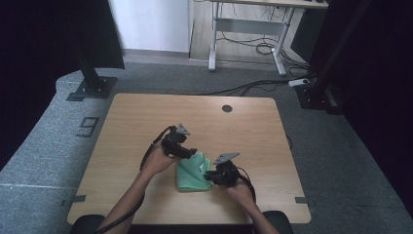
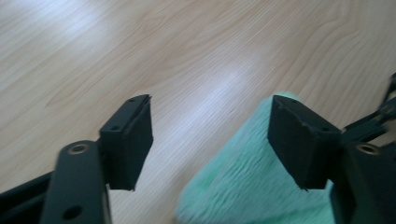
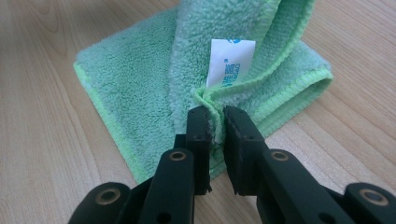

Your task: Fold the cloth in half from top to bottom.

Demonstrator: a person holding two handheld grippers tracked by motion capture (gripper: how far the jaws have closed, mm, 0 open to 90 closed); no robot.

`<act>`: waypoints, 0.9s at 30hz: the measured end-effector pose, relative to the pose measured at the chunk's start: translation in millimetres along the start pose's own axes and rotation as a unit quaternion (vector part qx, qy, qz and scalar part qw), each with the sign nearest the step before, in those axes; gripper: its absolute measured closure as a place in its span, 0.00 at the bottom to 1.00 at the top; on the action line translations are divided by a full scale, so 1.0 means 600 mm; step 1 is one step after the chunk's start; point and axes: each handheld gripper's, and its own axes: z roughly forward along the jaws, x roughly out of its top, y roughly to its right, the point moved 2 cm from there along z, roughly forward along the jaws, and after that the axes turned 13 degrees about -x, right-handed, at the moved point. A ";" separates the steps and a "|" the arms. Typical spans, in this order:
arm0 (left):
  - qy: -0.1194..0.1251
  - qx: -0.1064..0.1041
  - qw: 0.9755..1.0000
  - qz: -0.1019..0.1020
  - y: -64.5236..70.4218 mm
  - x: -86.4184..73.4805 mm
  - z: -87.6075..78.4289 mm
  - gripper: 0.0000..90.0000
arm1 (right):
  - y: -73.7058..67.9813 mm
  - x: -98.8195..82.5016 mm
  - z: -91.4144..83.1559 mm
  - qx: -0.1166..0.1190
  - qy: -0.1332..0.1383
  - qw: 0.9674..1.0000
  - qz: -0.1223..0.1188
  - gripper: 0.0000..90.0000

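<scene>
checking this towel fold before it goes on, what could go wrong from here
The right gripper pinches only a thin bit of hem on the green cloth, so the edge could slip out if pulled. The left gripper stands open above the cloth, gripping nothing, so the folded layers may drag or unfold across the table.

Left tool (image 1: 191, 152) spread wide, right tool (image 1: 208, 176) pinched nearly closed

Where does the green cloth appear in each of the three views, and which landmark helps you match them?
High view: the green cloth lies near the table's front edge, between the two claws.
Left gripper view: bottom right, partly behind one black jaw.
Right gripper view: centre and top, an edge pinched by the right claw.
Shared landmark: the light wooden table under the cloth.
</scene>
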 end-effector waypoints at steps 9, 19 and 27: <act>-0.039 -0.047 0.998 0.002 0.022 0.036 0.046 0.52 | 0.002 -0.002 0.001 0.003 0.003 1.000 0.005 0.88; -0.078 -0.064 0.995 0.000 0.027 0.024 0.046 0.94 | 0.004 -0.002 0.001 0.006 0.004 1.000 0.010 0.87; -0.065 -0.074 0.995 0.003 0.044 0.009 0.013 0.95 | 0.006 -0.001 -0.005 0.013 0.011 1.000 0.020 0.84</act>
